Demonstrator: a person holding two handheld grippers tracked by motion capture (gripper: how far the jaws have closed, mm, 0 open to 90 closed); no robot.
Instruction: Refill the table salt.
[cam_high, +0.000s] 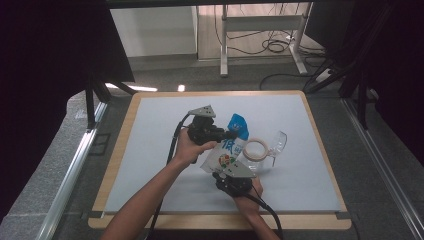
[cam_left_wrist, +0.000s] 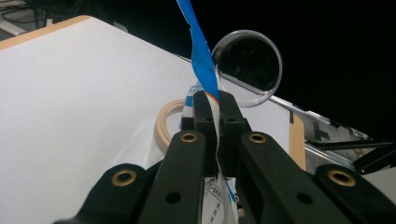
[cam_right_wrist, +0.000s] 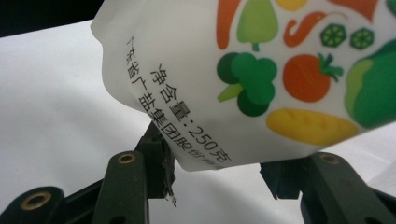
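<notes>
A white salt bag (cam_high: 224, 156) with a blue top and printed vegetables is held up over the white mat, between both grippers. My left gripper (cam_high: 231, 134) is shut on the bag's blue top edge (cam_left_wrist: 203, 60), which runs up between its jaws (cam_left_wrist: 212, 106). From the near side, my right gripper (cam_high: 228, 174) clamps the bag's lower end. In the right gripper view the bag's bottom (cam_right_wrist: 224, 140) fills the gap between the two pads (cam_right_wrist: 219, 170), which touch it on both sides.
A roll of beige tape (cam_high: 258, 148) (cam_left_wrist: 163, 125) lies just right of the bag, and a clear glass cup (cam_high: 278, 144) (cam_left_wrist: 247, 65) lies on its side beyond it. The mat (cam_high: 160, 130) sits on a wood-edged board; dark curtains and desk legs stand behind.
</notes>
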